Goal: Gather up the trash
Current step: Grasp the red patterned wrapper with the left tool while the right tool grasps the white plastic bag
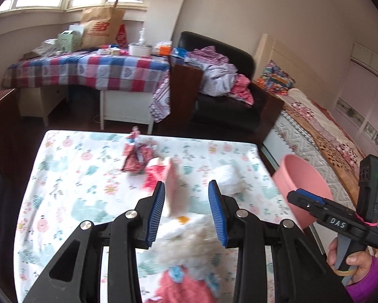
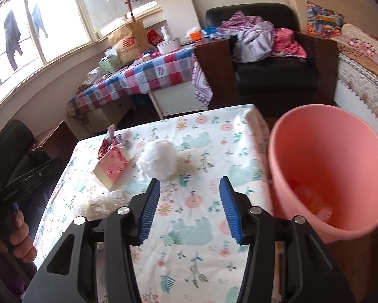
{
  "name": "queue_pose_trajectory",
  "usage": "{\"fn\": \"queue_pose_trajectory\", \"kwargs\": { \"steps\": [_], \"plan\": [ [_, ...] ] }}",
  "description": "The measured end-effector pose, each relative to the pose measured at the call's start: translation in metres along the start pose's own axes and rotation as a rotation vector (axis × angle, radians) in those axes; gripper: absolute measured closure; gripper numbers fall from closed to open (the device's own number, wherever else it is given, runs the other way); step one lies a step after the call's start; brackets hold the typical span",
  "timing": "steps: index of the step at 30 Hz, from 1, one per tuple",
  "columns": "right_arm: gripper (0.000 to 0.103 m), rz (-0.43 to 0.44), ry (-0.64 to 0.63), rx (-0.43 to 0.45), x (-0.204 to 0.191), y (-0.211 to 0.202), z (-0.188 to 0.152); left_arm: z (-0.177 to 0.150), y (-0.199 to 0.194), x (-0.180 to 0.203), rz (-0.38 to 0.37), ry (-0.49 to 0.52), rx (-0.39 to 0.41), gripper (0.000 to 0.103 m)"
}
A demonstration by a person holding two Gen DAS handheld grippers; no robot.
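My left gripper (image 1: 186, 183) hovers open over the floral-cloth table (image 1: 62, 176). A pink box (image 1: 175, 189) stands just beyond its left pad, and white fluffy stuffing (image 1: 189, 242) lies under the jaws. Farther off are a crumpled red wrapper (image 1: 135, 156) and a white crumpled ball (image 1: 228, 176). My right gripper (image 2: 189, 179) is open and empty above bare cloth, with the white ball (image 2: 158, 161) just ahead of it and the pink box (image 2: 111, 166) to the left. A pink bucket (image 2: 327, 164) sits tilted at the table's right edge, with some trash blurred inside.
A black armchair (image 2: 274, 75) piled with clothes and a checked-cloth table (image 2: 151, 75) crowded with bags and boxes stand behind. A bed (image 1: 327, 136) runs along the right. A hand (image 2: 17, 229) holds the left gripper's handle at the left edge.
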State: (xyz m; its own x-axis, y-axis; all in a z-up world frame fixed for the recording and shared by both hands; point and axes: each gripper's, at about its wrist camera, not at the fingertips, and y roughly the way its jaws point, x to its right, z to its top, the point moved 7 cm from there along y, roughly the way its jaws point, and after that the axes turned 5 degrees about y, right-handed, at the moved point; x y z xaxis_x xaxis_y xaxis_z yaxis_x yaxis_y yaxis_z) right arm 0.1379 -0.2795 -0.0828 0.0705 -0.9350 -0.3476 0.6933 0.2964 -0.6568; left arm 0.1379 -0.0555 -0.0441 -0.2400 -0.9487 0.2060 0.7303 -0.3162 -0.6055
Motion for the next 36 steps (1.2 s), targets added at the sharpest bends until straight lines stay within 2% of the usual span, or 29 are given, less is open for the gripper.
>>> {"fn": "queue_pose_trajectory", "kwargs": {
  "steps": [7,13,22,27,29,30,36],
  "plan": [
    [0.053,0.053,-0.063,-0.056,-0.036,0.034,0.004,-0.009,0.01,-0.052,0.072,-0.076,-0.03,0.068],
    [0.053,0.085,-0.063,-0.064,-0.047,0.051,0.009,0.002,0.034,-0.074,0.109,-0.06,-0.044,0.068],
    [0.053,0.087,-0.064,-0.077,-0.043,0.061,0.011,0.022,0.107,-0.086,0.096,-0.067,-0.134,0.068],
    [0.053,0.09,-0.063,-0.088,-0.04,0.07,0.014,0.021,0.139,-0.09,0.092,-0.077,-0.194,0.064],
    [0.053,0.091,-0.067,-0.095,-0.04,0.073,0.014,0.018,0.143,-0.086,0.086,-0.058,-0.197,0.066],
    [0.053,0.093,-0.07,-0.1,-0.041,0.076,0.014,0.017,0.144,-0.083,0.083,-0.038,-0.191,0.074],
    [0.053,0.096,-0.083,-0.117,-0.042,0.086,0.012,0.02,0.125,-0.077,0.142,0.044,-0.123,0.076]
  ]
}}
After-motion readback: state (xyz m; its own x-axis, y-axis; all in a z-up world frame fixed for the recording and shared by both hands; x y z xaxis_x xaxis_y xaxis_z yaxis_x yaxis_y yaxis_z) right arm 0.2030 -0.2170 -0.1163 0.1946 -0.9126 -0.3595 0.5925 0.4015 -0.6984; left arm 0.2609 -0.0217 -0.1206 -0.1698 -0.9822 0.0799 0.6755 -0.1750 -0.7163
